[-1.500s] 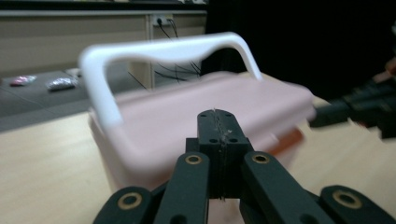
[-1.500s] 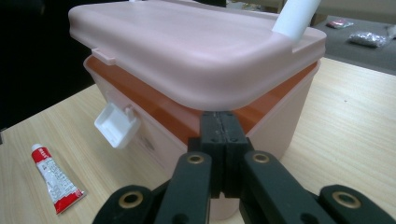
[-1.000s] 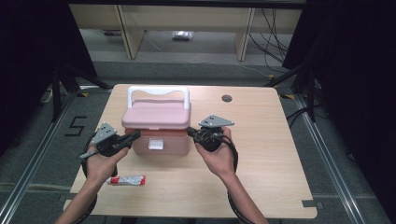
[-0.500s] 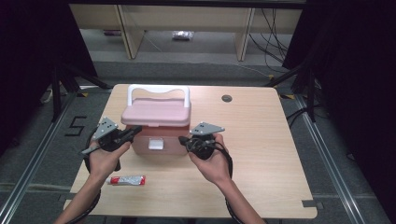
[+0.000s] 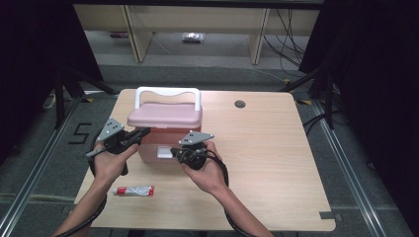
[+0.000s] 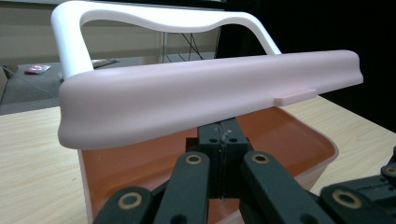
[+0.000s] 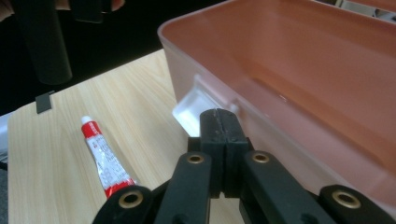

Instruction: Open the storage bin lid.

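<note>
Nearest me, a small red-and-white tube [image 5: 134, 190] lies flat on the pale wooden table [image 5: 276, 163]. Beyond it, I see my right gripper [image 7: 218, 122], jaws clenched empty, touching the clear front latch [image 7: 194, 106] of the pink plastic box [image 5: 163, 143]. My left gripper [image 6: 221, 135], also clenched, sits under its raised pink lid [image 6: 196, 98], beneath the white handle [image 6: 154, 23]

Pink box [image 5: 163, 143] with white handle [image 5: 168, 94] upright near tabletop [image 5: 276, 163] centre; pale pink lid [image 6: 205, 98] raised ajar over orange interior. Red-and-white tube [image 5: 133, 190] flat, near front-left edge.
</note>
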`<state>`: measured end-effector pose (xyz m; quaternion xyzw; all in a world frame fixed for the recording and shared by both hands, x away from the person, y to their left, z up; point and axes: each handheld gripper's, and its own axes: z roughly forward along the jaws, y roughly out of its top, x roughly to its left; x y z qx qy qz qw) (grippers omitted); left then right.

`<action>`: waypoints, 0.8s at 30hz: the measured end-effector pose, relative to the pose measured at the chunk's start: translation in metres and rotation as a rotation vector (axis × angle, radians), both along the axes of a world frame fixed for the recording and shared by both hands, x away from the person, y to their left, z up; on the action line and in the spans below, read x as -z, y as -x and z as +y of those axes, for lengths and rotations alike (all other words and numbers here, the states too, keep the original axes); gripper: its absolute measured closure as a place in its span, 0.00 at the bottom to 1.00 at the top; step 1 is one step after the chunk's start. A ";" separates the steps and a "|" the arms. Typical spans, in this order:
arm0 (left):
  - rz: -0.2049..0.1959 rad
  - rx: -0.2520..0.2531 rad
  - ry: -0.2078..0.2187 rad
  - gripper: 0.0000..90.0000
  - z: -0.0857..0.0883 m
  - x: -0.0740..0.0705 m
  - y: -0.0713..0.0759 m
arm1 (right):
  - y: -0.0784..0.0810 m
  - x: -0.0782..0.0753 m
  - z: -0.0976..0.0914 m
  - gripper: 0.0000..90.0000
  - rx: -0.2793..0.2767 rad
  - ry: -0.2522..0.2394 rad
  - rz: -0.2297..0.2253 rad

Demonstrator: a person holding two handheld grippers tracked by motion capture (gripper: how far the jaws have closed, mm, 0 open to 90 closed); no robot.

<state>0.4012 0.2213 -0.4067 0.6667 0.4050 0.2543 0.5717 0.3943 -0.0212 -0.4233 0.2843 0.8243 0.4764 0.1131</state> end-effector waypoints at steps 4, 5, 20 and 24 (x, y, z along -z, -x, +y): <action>-0.008 0.006 0.003 1.00 0.000 -0.003 -0.003 | -0.003 0.000 0.011 1.00 -0.017 0.008 -0.023; -0.008 0.003 0.004 1.00 0.000 -0.003 -0.004 | -0.004 0.001 0.015 1.00 -0.029 0.006 -0.013; -0.023 -0.020 0.019 1.00 -0.003 -0.010 -0.011 | -0.007 0.016 0.040 1.00 -0.008 0.054 -0.056; -0.026 -0.026 0.023 1.00 -0.004 -0.011 -0.014 | -0.009 0.015 0.039 1.00 -0.017 0.061 -0.050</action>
